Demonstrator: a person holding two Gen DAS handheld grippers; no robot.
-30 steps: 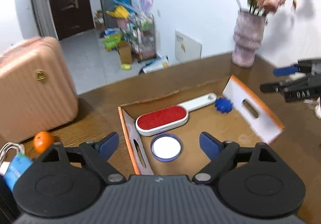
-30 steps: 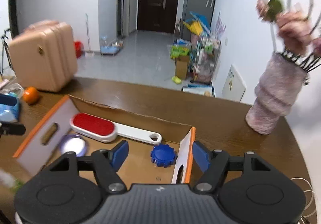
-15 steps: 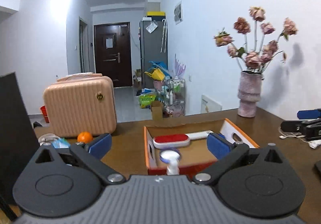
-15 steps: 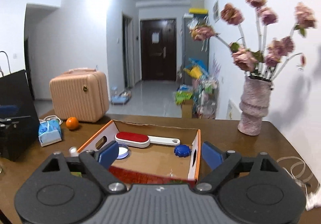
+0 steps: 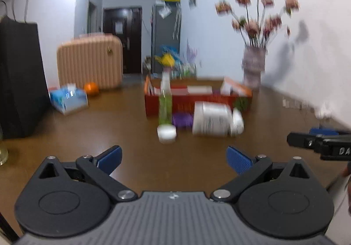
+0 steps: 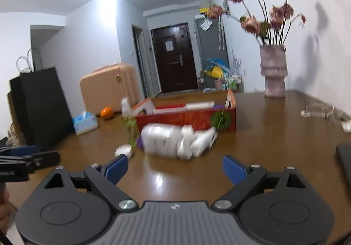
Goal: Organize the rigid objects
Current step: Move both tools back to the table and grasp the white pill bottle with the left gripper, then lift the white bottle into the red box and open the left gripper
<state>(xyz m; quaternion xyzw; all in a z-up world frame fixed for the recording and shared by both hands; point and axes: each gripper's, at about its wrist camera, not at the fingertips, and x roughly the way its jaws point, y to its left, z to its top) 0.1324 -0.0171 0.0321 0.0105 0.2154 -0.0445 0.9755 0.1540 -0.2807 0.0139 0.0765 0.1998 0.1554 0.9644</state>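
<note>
An open red cardboard box [image 5: 197, 102] [image 6: 186, 117] stands mid-table with a red-and-white lint brush [image 6: 173, 108] inside. In front of it lie a white bottle on its side [image 5: 215, 118] [image 6: 166, 140], a small white jar [image 5: 166, 133] [image 6: 124, 150], a purple item [image 5: 182, 120] and an upright spray bottle [image 5: 165, 100] [image 6: 127, 111]. My left gripper [image 5: 173, 160] is open and empty, low over the table, short of these. My right gripper [image 6: 174, 168] is open and empty, also short of them; it shows at the left wrist view's right edge [image 5: 318, 143].
A pink suitcase [image 5: 90, 65], an orange [image 5: 91, 89], a tissue pack [image 5: 68, 100] and a black bag [image 5: 19, 78] stand at the left. A vase of flowers [image 6: 274, 69] stands at the back right. White cable [image 6: 322, 112] lies at the right.
Both grippers have pulled back from over the box and dropped low to the table. The objects in front of the box have come into view.
</note>
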